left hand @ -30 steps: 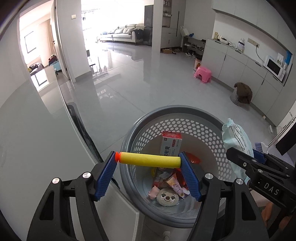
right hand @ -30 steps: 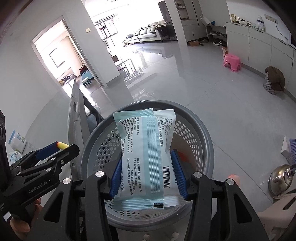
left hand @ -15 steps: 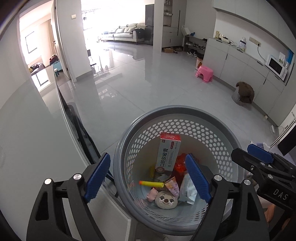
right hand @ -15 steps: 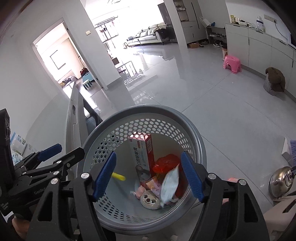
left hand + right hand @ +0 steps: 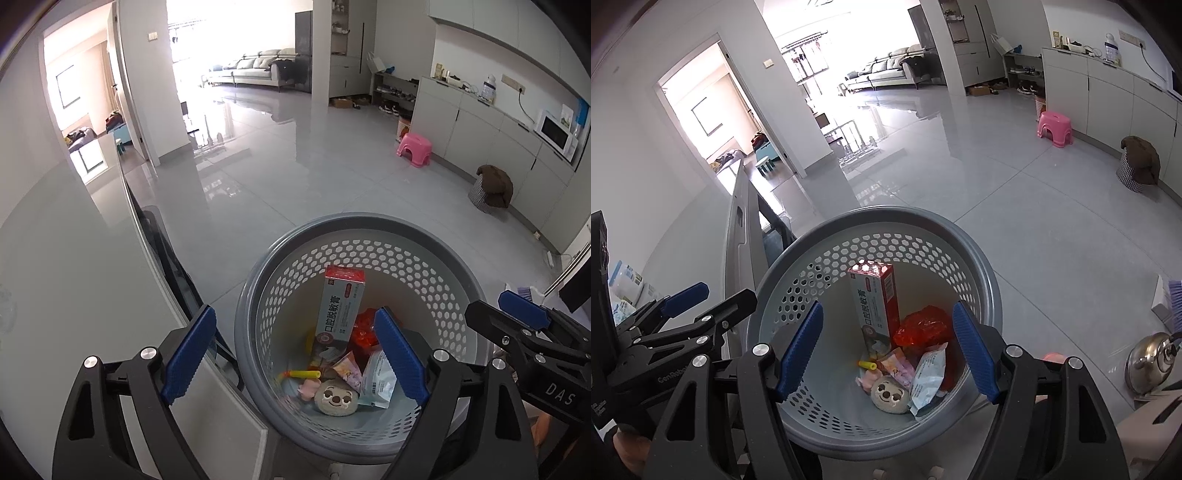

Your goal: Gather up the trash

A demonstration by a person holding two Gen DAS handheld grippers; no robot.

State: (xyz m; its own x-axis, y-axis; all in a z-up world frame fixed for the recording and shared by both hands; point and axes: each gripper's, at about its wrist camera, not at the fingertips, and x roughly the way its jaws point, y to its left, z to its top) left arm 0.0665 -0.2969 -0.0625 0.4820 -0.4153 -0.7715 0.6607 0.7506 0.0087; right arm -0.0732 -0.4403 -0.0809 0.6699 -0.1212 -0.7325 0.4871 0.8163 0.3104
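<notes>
A grey perforated basket [image 5: 354, 221] [image 5: 886, 212] stands on the floor beside the table, right under both grippers. At its bottom lie a yellow foam dart [image 5: 301, 374] [image 5: 868, 364], a light blue packet [image 5: 376, 376] [image 5: 929, 373], a toothpaste box [image 5: 338, 310] standing on end, a red wrapper [image 5: 923, 326] and a round plush face [image 5: 334, 398]. My left gripper [image 5: 294, 311] hangs over the basket's left side, jaws opening, nothing between them. My right gripper [image 5: 888, 306] hovers over the middle, open and holding nothing.
The grey table edge [image 5: 155, 266] and a dark chair back [image 5: 166, 251] run along the basket's left. A steel kettle [image 5: 1148, 360] sits low at the right. A pink stool [image 5: 413, 147] and a covered checked bin [image 5: 491, 188] stand far off by the cabinets.
Both grippers have opened. The yellow dart dropped out of the left one and the blue packet out of the right one; both now lie in the basket.
</notes>
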